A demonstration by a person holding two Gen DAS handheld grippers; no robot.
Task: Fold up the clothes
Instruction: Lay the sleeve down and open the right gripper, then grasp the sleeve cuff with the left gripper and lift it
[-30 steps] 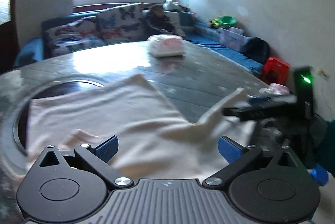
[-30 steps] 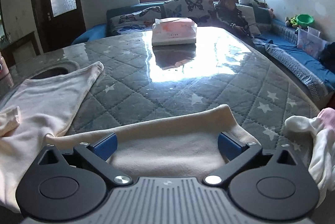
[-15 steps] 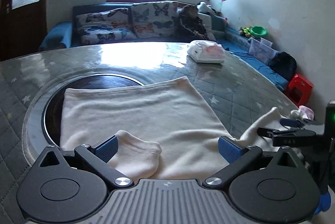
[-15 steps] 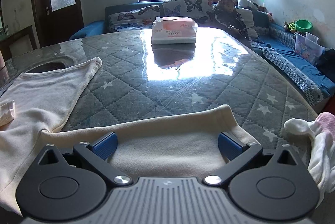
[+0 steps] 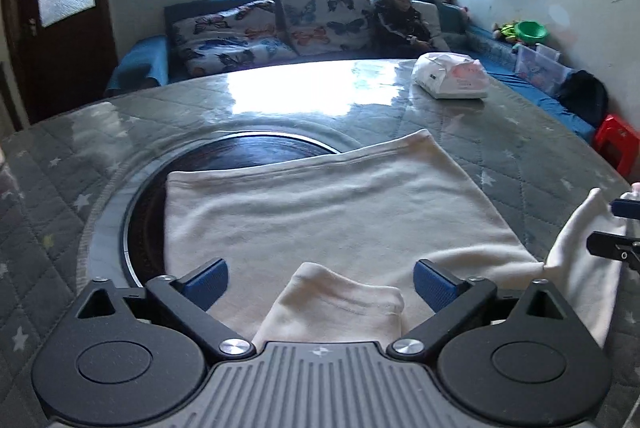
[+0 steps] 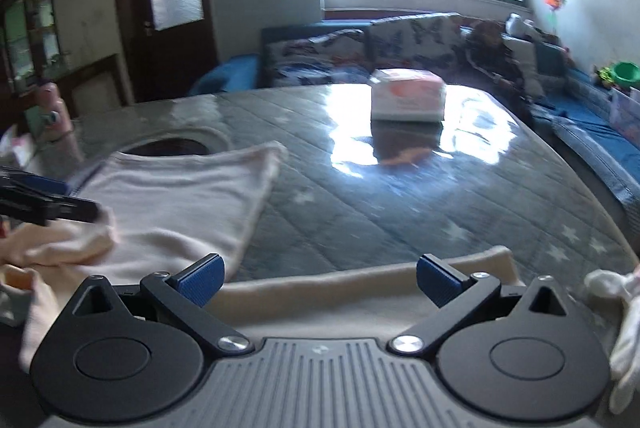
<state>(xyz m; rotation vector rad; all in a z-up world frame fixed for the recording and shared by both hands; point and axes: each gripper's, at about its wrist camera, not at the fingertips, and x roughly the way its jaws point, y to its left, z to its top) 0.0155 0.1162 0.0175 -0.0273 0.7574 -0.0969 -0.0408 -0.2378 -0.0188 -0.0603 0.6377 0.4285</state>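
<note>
A cream long-sleeved top [image 5: 340,211] lies spread on the quilted table, its far part over a dark round hole. One sleeve cuff [image 5: 344,304] lies folded over the body between the open jaws of my left gripper [image 5: 320,278]. The other sleeve [image 5: 580,268] stretches right, toward my right gripper's fingers [image 5: 616,248]. In the right wrist view, my right gripper [image 6: 318,278] is open above that sleeve [image 6: 360,292]. The top's body [image 6: 180,199] lies to the left, with my left gripper's fingers [image 6: 48,207] above it.
A tissue pack [image 5: 450,75] [image 6: 406,99] sits on the far side of the table [image 5: 520,147]. A white and pink garment [image 6: 616,308] lies at the table's right edge. A dark round opening [image 5: 240,151] is under the top. A sofa and a red stool [image 5: 616,143] stand beyond.
My left gripper has swung left, so the sleeve cuff now lies centred between its jaws. My right gripper has risen and turned left; both stay open.
</note>
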